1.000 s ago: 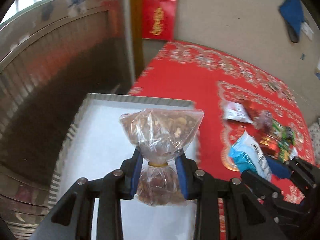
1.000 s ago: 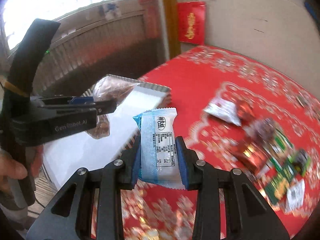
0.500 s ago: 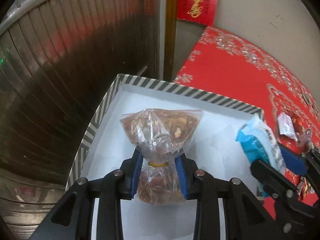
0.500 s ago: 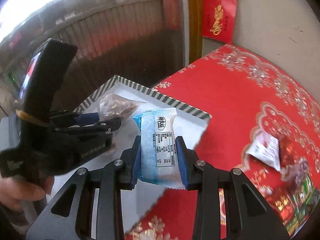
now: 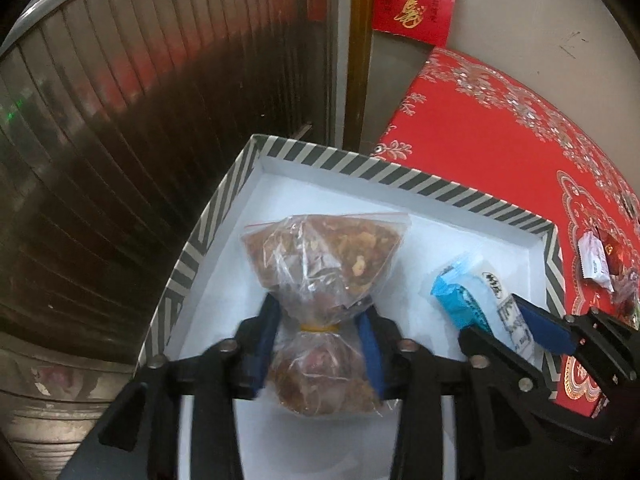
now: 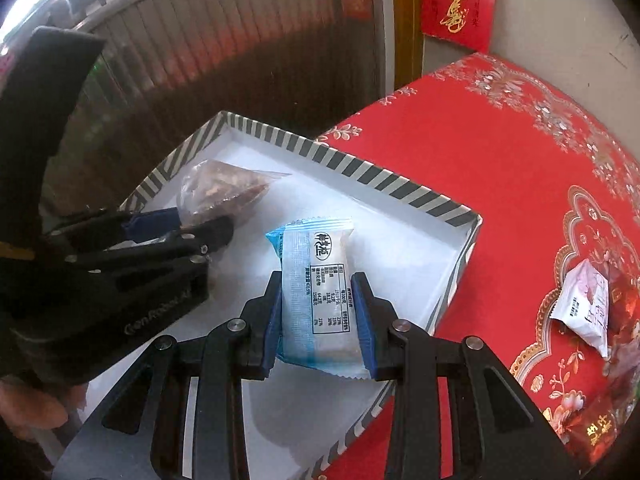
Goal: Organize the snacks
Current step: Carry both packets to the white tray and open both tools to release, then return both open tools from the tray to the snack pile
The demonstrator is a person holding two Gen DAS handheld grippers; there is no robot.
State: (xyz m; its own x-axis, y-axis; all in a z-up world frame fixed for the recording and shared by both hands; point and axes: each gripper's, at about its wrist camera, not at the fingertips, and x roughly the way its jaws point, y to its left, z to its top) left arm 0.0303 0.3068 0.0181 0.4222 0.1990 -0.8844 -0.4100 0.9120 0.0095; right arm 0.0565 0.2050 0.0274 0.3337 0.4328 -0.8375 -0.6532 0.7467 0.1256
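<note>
The left gripper point(image 5: 320, 328) is opening its jaws, the clear plastic bag of brown snacks point(image 5: 324, 264) still between them, low inside the white box with a striped rim point(image 5: 400, 178). The right gripper point(image 6: 318, 312) pinches a blue-and-white wrapped snack point(image 6: 316, 280) over the box. Loose wrappers point(image 6: 588, 308) at the red tablecloth's point(image 6: 480, 184) edge are cut off.
</note>
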